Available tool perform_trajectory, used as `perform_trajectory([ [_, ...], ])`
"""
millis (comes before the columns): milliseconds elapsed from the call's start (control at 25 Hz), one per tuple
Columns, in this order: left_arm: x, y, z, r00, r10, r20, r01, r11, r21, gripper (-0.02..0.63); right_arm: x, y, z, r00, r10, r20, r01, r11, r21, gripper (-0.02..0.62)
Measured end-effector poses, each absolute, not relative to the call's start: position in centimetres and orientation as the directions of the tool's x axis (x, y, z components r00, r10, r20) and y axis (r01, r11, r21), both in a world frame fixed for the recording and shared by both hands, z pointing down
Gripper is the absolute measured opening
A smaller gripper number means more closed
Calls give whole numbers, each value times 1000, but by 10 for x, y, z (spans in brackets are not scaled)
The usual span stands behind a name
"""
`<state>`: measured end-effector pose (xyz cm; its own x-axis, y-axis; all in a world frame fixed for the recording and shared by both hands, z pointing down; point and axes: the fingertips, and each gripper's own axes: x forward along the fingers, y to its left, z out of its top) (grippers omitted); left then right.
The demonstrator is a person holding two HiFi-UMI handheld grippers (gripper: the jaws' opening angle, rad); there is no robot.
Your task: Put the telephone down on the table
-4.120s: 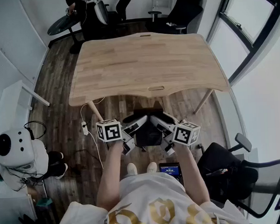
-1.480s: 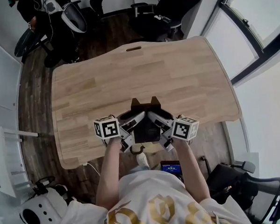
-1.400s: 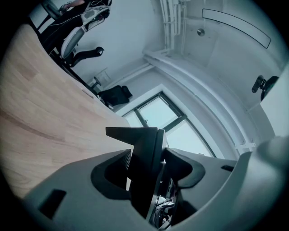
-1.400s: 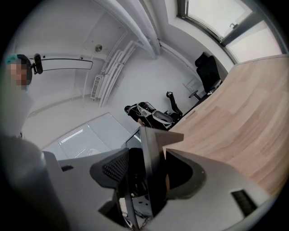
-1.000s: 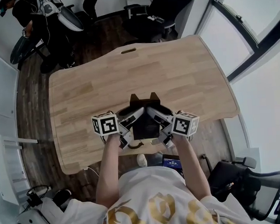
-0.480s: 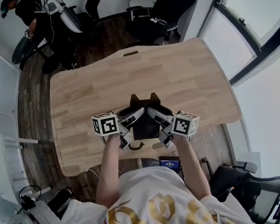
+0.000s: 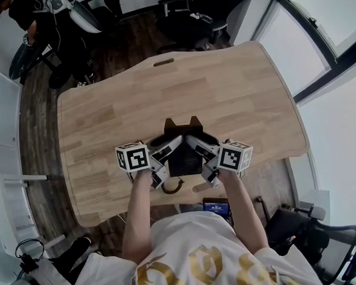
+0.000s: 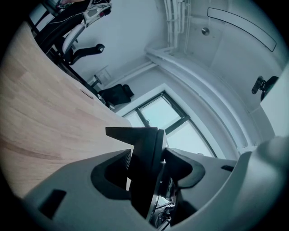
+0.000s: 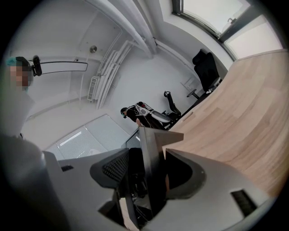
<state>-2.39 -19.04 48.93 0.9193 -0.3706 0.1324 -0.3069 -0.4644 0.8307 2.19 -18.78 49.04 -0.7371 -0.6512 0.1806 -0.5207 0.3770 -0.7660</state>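
Two hand-held grippers are seen from above in the head view, angled in toward each other at the middle of the frame, just above a person's forearms (image 7: 137, 212). The left gripper (image 7: 168, 146) and the right gripper (image 7: 197, 145) are both clamped on one black telephone (image 7: 185, 161), which is held between them, one gripper at each side. Two short prongs are carried at the telephone's far end, pointing to the top of the frame. The telephone is placed over the near part of a pale wooden table (image 7: 234, 88), close to its lower edge; whether its underside is touching the wood cannot be told from this steep angle. In the left gripper view the dark edge of the telephone is pinched between the two grey jaws, with the tabletop stretched away at the left of the frame. In the right gripper view the same slab is gripped likewise, with the tabletop at the right. Black office chairs (image 7: 218, 6) are grouped beyond the table at the top of the frame.
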Motion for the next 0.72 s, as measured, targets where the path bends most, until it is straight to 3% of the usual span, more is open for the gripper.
perform_trajectory([
  [720,-23,-250,545,906,-384,180,-327,-365,872,224,23,-248,546,-763,-595,252,-503,303,-809,238],
])
